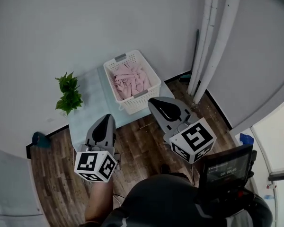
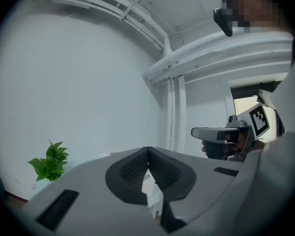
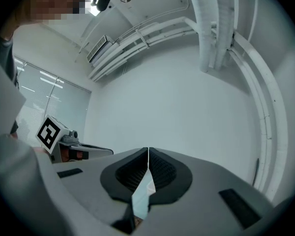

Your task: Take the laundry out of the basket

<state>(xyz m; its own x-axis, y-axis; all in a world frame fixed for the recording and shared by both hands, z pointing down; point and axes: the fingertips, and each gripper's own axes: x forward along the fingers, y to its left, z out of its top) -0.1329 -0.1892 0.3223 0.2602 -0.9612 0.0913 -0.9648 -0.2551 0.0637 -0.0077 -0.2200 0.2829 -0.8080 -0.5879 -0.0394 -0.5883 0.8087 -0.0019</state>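
A white slatted laundry basket [image 1: 141, 96] stands on a low pale table [image 1: 87, 109] against the wall. Crumpled pink laundry [image 1: 129, 80] fills it. My left gripper [image 1: 108, 117] hovers over the table's front edge, to the left of and short of the basket, shut and empty. My right gripper [image 1: 154, 101] sits just off the basket's near right corner, also shut with nothing in it. In the left gripper view the jaws [image 2: 148, 149] meet at their tips, and the right gripper [image 2: 220, 133] shows beside them. The right gripper view shows its jaws [image 3: 148, 150] touching.
A small green potted plant [image 1: 68, 93] stands on the table's left end. White vertical pipes [image 1: 213, 37] run down the corner at the right. A dark screen on a stand [image 1: 226, 166] is near my right side. The floor is wood planks [image 1: 142, 148].
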